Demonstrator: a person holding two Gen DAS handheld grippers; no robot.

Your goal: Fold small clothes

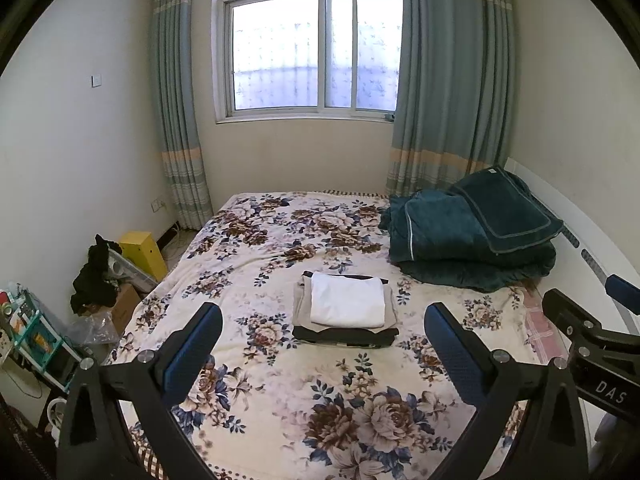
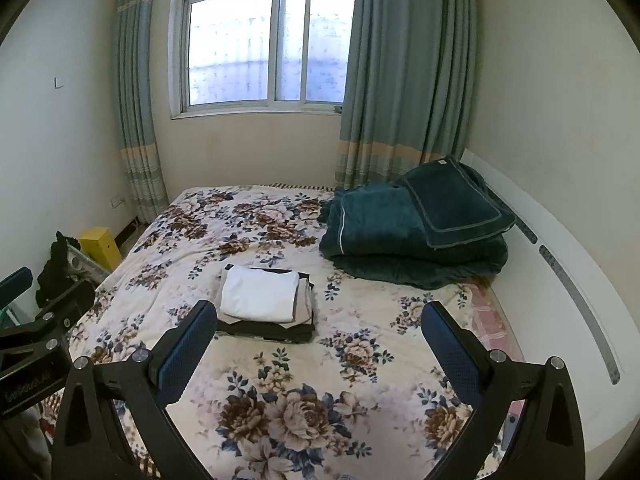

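A stack of folded clothes [image 1: 346,312] is seen mid-bed on the floral bedspread [image 1: 280,400]; both the left claw [image 1: 322,334] and right claw [image 2: 320,330] are held spread and empty; the soft, light, limp fabric is best pinched at an edge.

A bed [image 1: 248,248] covered by a cream blanket [image 1: 280,392] with brown and blue flowers carries everything. Near its middle lies a stack of folded clothes [image 1: 346,312]: a white piece on top, grey beneath, dark ones at the bottom. A folded dark green quilt [image 1: 472,236] sits at the far right corner, well apart from the stack.
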